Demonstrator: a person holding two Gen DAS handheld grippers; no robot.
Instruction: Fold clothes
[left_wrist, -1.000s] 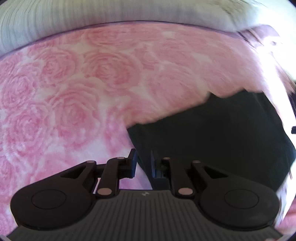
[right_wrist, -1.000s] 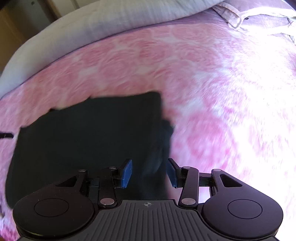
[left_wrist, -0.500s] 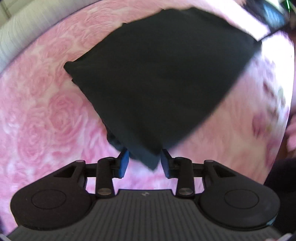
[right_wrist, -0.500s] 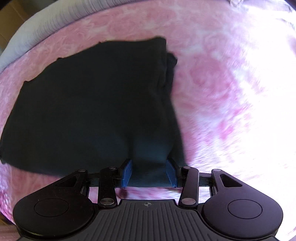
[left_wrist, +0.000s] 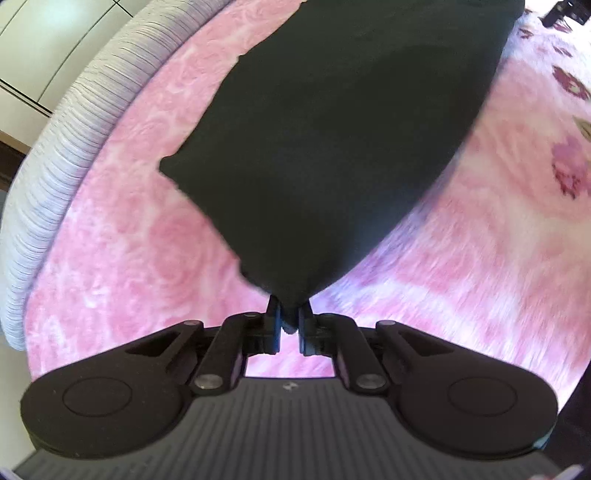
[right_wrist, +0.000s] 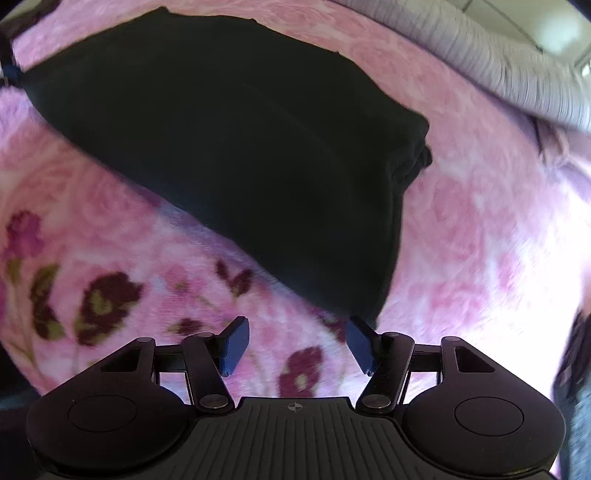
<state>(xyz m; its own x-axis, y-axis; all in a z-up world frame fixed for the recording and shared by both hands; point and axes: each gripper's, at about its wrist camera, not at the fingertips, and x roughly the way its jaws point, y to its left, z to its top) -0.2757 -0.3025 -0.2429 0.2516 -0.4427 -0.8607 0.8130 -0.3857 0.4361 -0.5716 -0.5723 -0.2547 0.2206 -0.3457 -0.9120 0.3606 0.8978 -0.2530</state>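
A folded black garment lies on the pink rose-print blanket. In the left wrist view my left gripper is shut on the garment's near corner, and the cloth fans out ahead of the fingers. In the right wrist view the same black garment spreads across the upper middle. My right gripper stands open with nothing between its blue pads. The garment's near corner ends just beyond the right fingertip.
A grey ribbed cover rims the far side of the bed and shows again as the ribbed cover in the right wrist view. Dark flower prints mark the blanket near me. A dark cloth shows at the right edge.
My left gripper opened over the garment's corner, then closed on it. My right gripper let go of the cloth and drew back toward the dark flower prints. Both views swung around.
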